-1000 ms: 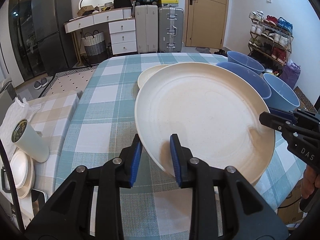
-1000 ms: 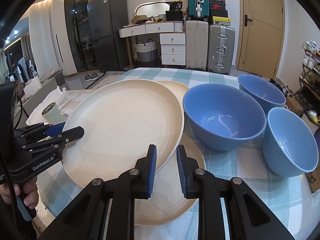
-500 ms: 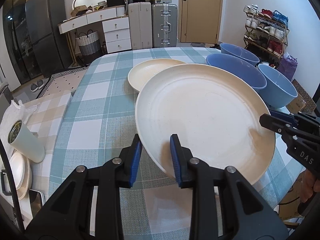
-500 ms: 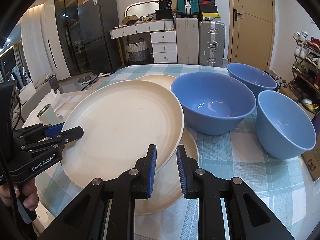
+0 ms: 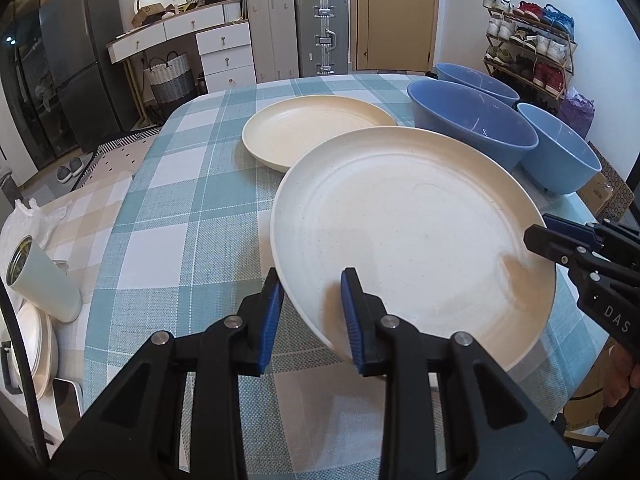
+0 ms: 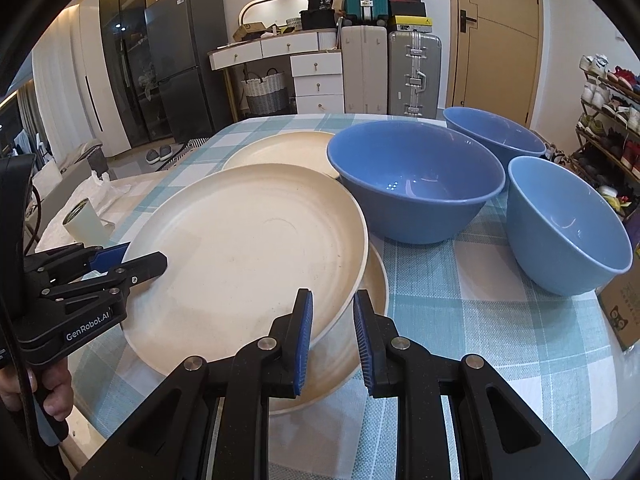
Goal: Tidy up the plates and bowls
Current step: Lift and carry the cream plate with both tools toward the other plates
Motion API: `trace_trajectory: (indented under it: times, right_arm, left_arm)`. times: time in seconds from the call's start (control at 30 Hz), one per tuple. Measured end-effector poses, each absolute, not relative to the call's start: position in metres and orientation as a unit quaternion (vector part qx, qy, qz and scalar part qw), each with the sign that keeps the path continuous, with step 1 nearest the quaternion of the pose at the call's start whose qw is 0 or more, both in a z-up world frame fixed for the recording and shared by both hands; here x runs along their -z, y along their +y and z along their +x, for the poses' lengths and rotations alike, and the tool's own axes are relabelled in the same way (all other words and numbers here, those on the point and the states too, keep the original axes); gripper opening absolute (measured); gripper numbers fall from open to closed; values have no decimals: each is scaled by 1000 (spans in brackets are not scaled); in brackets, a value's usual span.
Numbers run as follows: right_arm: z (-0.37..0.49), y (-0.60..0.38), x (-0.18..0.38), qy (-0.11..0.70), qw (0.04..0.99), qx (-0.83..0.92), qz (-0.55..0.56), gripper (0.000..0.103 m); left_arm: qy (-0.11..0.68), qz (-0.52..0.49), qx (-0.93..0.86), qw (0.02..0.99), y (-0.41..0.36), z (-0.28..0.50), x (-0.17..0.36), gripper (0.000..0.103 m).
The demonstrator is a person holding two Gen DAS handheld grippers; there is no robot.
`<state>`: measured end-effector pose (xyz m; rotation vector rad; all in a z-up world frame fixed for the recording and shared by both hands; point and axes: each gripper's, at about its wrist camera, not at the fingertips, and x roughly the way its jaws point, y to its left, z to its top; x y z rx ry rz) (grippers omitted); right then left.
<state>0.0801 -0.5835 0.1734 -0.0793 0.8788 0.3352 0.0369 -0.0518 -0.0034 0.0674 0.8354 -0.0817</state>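
Step in hand, as I read it: stacking the held plate [image 5: 412, 232] onto the plate beneath it [image 6: 372, 280]. Held plate sits above the bench [image 5: 168, 208], near edge of it, tilted, overlapping the lower plate, which shows only in the right wrist view. A third plate [image 5: 308, 132] lies further back; three blue bowls [image 6: 416, 184] stand to the right, apart from the stack.

To do it well: lower both sides evenly so the rim drops level, centre it over the lower plate before letting go, keep clear of the nearest bowl, which is just beside the plate's far edge. Release both grips together, otherwise the plate may skid on the cloth.

Pose: left gripper [image 5: 312, 312] angled down and forward, fingers clamped on the plate's near-left rim, one pad above and one below. Right gripper [image 6: 332, 332] angled down likewise, fingers clamped on the opposite rim. The grippers face each other across the plate; a hand [image 6: 44, 396] shows on the left gripper's handle.
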Motion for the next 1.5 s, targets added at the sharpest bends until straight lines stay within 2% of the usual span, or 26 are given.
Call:
trace_trajectory:
  times: [1.5]
  right_arm:
    - [74, -589, -147, 428, 895, -120, -46, 21]
  left_arm:
    - [418, 106, 38, 901, -80, 46, 40, 30]
